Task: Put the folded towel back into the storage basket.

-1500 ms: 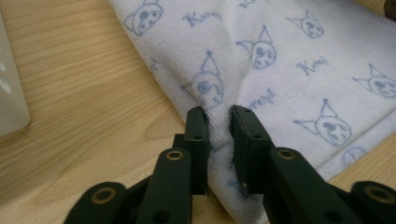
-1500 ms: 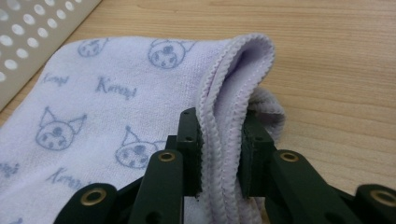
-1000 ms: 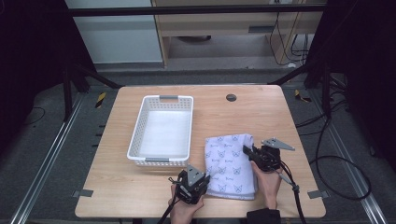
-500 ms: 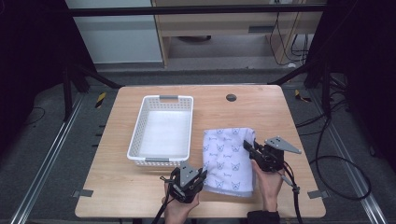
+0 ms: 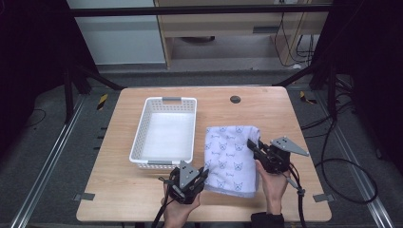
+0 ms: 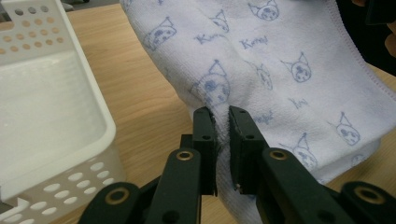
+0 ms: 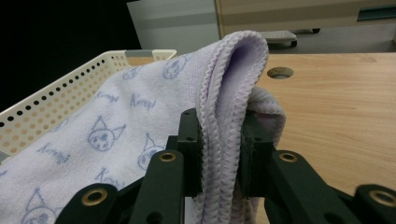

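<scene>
Room: dark floor with cables around a wooden worktop (image 5: 119, 199), pale cabinets at the back.
Worktop: light wood, with 1 small round hole (image 5: 235, 99) near the far edge.
Basket: 1 white basket (image 5: 142, 128) with little holes in its walls sits on the left half of the worktop. Its far end has a grey handle.
Towel: 1 pale purple towel (image 5: 230, 154) with blue cat faces lies folded just right of the basket, on the near right part of the worktop.
Left claw: the left claw (image 5: 203, 174) is clenched on the near left edge of the towel. In the left gripper view its 2 black jaws pinch a small bit of the cloth (image 6: 261, 70), with the basket (image 6: 51, 135) close on the left.
Right claw: the right claw (image 5: 252, 145) grasps the right edge of the towel. In the right gripper view a thick fold of towel (image 7: 229, 88) stands up between the 2 jaws, and the basket (image 7: 56, 98) and the hole (image 7: 280, 72) show behind.
Hands: 2 hands come in from the near edge, 1 on each claw.
Change: the left claw was away from the towel half a second ago and now it bites the edge. The right claw has moved very little, and the towel's far right corner is lifted and curled over.
Count: 1 basket, 1 towel, 2 claws.
</scene>
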`<state>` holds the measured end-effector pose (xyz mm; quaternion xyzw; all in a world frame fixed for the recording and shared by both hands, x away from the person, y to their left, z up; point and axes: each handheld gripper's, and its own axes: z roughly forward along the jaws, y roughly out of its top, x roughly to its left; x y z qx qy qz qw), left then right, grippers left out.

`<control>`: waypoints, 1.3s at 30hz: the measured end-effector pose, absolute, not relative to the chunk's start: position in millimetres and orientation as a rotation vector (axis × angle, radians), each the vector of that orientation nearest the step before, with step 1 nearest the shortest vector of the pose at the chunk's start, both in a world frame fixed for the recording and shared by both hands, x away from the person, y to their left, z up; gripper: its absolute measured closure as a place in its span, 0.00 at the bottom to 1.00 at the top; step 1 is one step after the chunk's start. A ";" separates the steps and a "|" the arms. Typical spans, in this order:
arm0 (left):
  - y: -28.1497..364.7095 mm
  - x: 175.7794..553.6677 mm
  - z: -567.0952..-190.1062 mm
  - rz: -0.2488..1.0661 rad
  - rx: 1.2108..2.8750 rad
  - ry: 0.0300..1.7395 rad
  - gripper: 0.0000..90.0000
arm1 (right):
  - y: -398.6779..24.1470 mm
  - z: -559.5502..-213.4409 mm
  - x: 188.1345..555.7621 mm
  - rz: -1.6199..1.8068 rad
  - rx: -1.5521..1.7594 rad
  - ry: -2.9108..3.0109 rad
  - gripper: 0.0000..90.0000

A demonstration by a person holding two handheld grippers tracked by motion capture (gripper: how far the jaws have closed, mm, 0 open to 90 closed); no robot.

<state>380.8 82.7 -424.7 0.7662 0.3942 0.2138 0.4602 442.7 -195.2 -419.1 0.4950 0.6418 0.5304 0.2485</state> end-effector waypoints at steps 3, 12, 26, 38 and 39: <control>83.4 381.5 -421.7 0.532 1.883 0.968 0.91 | -194.7 -416.7 443.0 1.453 1.347 1.738 0.82; 89.4 384.1 -411.0 0.548 1.853 0.968 0.91 | -189.2 -403.9 442.6 1.471 1.323 1.716 0.82; 110.3 391.1 -388.0 0.592 1.780 0.991 0.91 | -166.2 -375.5 453.1 1.482 1.248 1.715 0.81; 124.7 393.3 -383.4 0.606 1.745 1.019 0.91 | -150.0 -367.9 461.0 1.494 1.197 1.727 0.82; 125.9 393.6 -383.0 0.609 1.743 1.020 0.91 | -147.2 -366.6 462.1 1.496 1.199 1.725 0.82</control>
